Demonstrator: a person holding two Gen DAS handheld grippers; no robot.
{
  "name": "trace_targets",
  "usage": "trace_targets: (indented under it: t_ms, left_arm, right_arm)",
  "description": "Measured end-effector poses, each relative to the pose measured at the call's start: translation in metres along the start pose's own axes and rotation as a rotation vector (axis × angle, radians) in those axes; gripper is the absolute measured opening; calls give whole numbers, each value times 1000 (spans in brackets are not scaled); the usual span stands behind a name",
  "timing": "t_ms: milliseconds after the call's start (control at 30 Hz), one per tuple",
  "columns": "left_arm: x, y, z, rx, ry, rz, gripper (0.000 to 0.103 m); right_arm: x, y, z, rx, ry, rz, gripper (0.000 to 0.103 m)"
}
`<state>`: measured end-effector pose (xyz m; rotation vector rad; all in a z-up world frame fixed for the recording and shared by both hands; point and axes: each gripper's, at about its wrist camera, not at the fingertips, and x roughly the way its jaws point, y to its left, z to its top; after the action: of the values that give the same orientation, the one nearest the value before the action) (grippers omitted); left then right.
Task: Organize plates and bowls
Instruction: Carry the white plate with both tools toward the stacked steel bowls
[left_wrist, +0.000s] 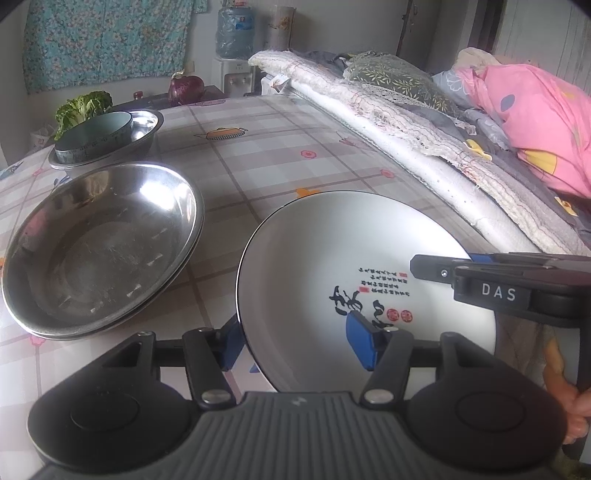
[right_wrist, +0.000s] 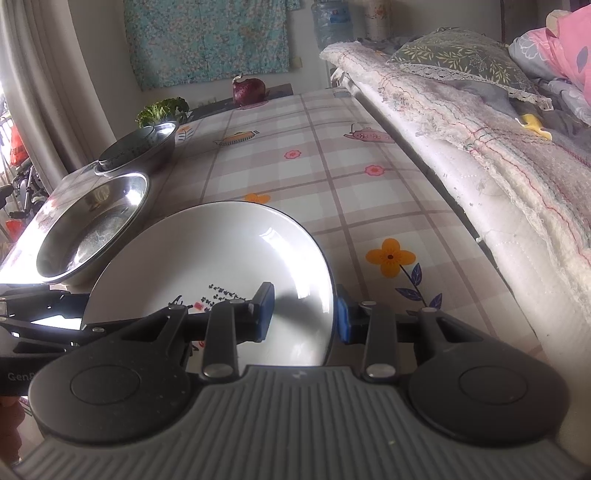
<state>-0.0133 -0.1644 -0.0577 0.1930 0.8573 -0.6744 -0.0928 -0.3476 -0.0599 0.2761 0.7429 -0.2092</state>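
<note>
checked tablecloth (left_wrist: 280, 155), bedside. white plate (left_wrist: 332, 236) just right of steel bowl (left_wrist: 99, 240). left gripper (left_wrist: 299, 341) straddles plate's near-left rim, right gripper (right_wrist: 304, 314) its right rim; both jaws part-open, neither visibly clamping.

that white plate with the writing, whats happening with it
A person holds a gripper in each hand, and both straddle the rim of the white plate: the left gripper at its near-left edge, the right gripper at its right edge. Whether it's lifted is unclear. Stacked steel bowls sit to its left on the checked tablecloth.
</note>
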Motion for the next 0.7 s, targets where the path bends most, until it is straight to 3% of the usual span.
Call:
trace_targets:
  t_ms: [700]
  left_arm:
    - [-17,4,9,-17,-53,8,59]
  right_arm:
    - [-11,7,12,0,-16,1,34]
